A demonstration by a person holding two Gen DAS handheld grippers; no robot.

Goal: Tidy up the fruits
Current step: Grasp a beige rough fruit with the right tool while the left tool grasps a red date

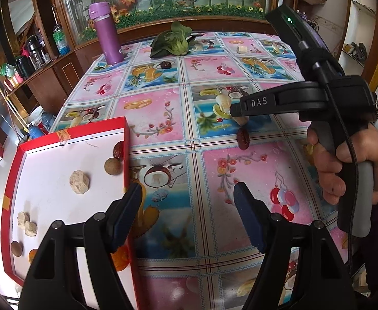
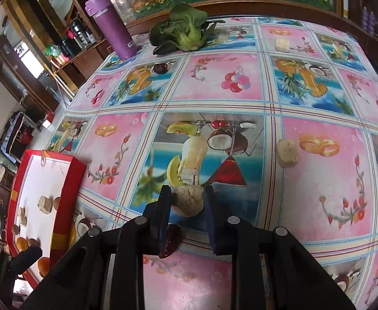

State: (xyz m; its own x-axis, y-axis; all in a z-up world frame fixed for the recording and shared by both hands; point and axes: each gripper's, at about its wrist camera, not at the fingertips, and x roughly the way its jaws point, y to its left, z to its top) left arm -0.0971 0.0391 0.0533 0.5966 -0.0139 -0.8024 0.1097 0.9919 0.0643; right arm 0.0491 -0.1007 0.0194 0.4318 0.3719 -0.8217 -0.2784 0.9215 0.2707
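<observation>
A beige fruit chunk [image 2: 189, 200] sits between the fingers of my right gripper [image 2: 186, 204], whose pads press both of its sides, low over the table. In the left wrist view the same gripper [image 1: 238, 109] hangs over that chunk [image 1: 241, 120], held by a hand [image 1: 343, 165]. A red date [image 2: 170, 240] [image 1: 243, 138] lies just beside it. My left gripper [image 1: 187, 202] is open and holds nothing, beside the red box [image 1: 127, 155]. The box holds a date [image 1: 118, 149], a round brown fruit [image 1: 112, 165], beige chunks [image 1: 79, 182] and orange fruit [image 1: 121, 258].
Loose on the patterned tablecloth are another beige chunk [image 2: 288, 153], a pale chunk [image 2: 283, 44] and a dark date [image 2: 160, 68]. A leafy green vegetable [image 2: 186, 32] and a purple bottle [image 2: 114, 25] stand at the far edge. The box overhangs the table's left edge.
</observation>
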